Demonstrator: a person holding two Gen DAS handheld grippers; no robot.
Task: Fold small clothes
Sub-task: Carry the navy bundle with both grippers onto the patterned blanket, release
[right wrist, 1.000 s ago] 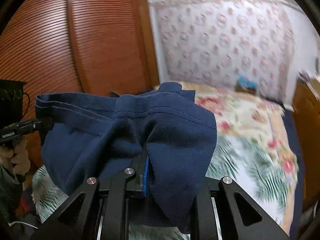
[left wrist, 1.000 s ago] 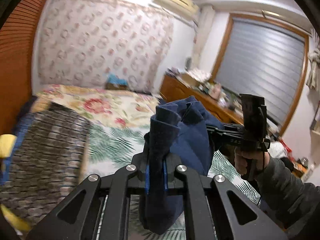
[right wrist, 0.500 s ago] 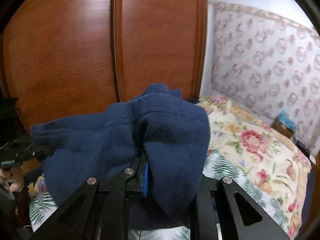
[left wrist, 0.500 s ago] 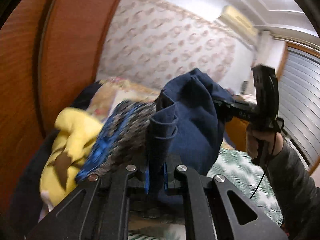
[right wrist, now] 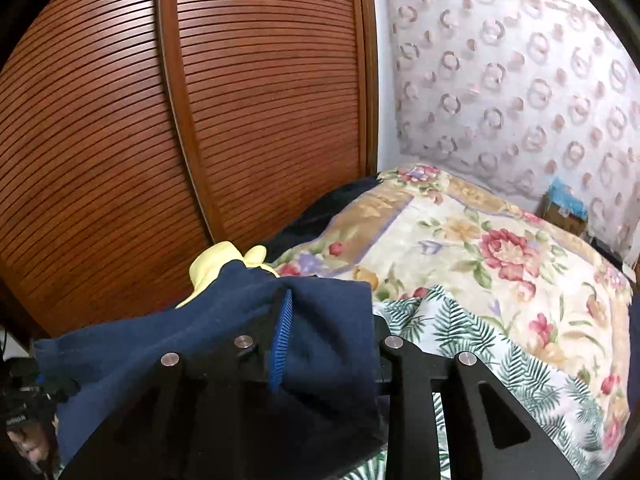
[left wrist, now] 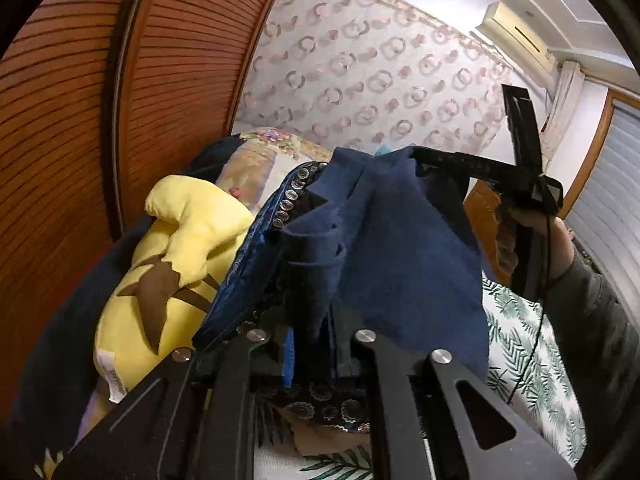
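Note:
A small navy blue garment [left wrist: 400, 248] hangs stretched between my two grippers, held above the bed. My left gripper [left wrist: 310, 344] is shut on one edge of it, with folds bunched over the fingers. My right gripper [right wrist: 282, 344] is shut on the other edge; the cloth [right wrist: 200, 336] drapes over its fingers. In the left wrist view the right gripper [left wrist: 424, 160] shows at the upper right, pinching the cloth's far corner. In the right wrist view the left gripper [right wrist: 24, 400] is dark at the lower left.
A yellow plush toy [left wrist: 172, 264] and a dark patterned blanket [left wrist: 288, 200] lie on the bed by the wooden slatted wardrobe [right wrist: 180, 120]. The bed has a palm-leaf sheet [right wrist: 480, 344] and a floral quilt [right wrist: 500, 240]. A patterned wall [left wrist: 380, 80] is behind.
Both grippers have swung left toward the wardrobe with the garment between them. The cloth now lies lower and flatter over the right gripper. The plush toy came into view.

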